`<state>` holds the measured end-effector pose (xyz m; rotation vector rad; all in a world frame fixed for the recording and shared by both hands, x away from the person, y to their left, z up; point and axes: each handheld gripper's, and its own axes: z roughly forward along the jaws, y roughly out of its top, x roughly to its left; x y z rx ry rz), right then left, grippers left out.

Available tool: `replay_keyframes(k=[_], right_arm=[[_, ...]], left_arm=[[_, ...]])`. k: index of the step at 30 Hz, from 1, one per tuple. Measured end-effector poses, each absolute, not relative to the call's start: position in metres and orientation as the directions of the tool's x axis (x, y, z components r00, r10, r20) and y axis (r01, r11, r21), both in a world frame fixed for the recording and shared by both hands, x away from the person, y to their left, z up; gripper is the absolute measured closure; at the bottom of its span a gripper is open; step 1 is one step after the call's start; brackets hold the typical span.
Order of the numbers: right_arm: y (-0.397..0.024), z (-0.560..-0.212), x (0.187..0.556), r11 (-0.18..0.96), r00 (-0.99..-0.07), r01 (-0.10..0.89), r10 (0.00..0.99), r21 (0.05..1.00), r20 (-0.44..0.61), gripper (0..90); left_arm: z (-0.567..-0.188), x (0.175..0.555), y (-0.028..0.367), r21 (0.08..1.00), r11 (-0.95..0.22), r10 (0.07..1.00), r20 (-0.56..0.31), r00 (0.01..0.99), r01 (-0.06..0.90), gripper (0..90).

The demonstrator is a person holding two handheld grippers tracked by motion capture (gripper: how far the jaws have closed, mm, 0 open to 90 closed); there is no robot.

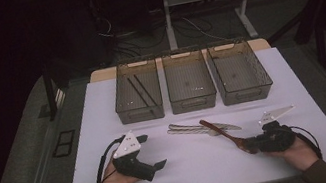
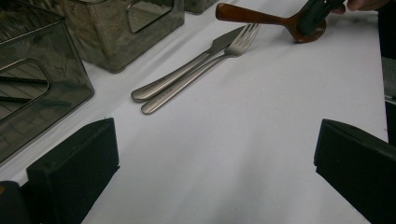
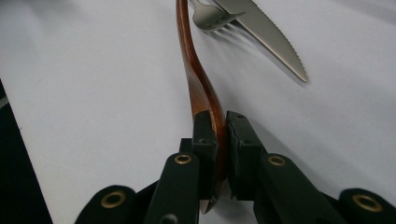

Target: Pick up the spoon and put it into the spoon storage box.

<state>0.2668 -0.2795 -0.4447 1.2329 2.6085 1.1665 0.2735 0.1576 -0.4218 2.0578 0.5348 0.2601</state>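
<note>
Wooden spoon (image 1: 224, 135) lies on the white desk (image 1: 194, 167) in the high view, its bowl end caught in the right gripper (image 1: 254, 145) near the desk's front right, its handle running up and left toward a knife (image 1: 208, 126) and fork (image 1: 190, 129) that lie side by side mid-desk. Three clear bins (image 1: 190, 86) stand in a row behind them; the left one holds two dark sticks. The left gripper (image 1: 149, 152) rests at the front left in the person's hand, jaws spread with nothing between them.

From the left gripper view, its two black jaws stand wide apart over bare desk, with the fork (image 2: 196, 74) and knife (image 2: 187, 65) beyond and the spoon (image 2: 266, 18) at the top, held at its bowl.

Along the right gripper view, the jaws pinch the spoon's bowl (image 3: 215, 135) edge-on, and the handle curves away toward the fork tines (image 3: 210, 18) and the serrated knife blade (image 3: 266, 32).
</note>
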Motion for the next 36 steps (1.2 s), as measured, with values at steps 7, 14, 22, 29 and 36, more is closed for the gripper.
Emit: replay_keyframes(k=[7, 14, 22, 29, 36], right_arm=[[-0.283, -0.441, 0.267, 0.391, -0.685, 0.644, 0.678, 0.658, 0.268, 83.0], [-0.289, -0.436, 0.268, 0.375, -0.682, 0.636, 0.682, 0.674, 0.265, 83.0], [-0.294, -0.431, 0.269, 0.358, -0.679, 0.628, 0.685, 0.691, 0.263, 83.0], [-0.3, -0.424, 0.272, 0.317, -0.667, 0.619, 0.696, 0.718, 0.267, 83.0], [-0.302, -0.418, 0.274, 0.304, -0.664, 0.608, 0.701, 0.733, 0.26, 83.0]], left_arm=[[-0.422, 0.274, 0.158, 0.854, -0.446, 0.472, -0.031, 0.881, 0.269, 0.0], [-0.422, 0.274, 0.158, 0.852, -0.449, 0.471, -0.031, 0.881, 0.27, 0.0], [-0.424, 0.275, 0.159, 0.851, -0.445, 0.474, -0.039, 0.88, 0.278, 0.0], [-0.425, 0.275, 0.159, 0.851, -0.445, 0.473, -0.04, 0.88, 0.278, 0.0], [-0.424, 0.275, 0.159, 0.85, -0.446, 0.476, -0.039, 0.878, 0.28, 0.0]])
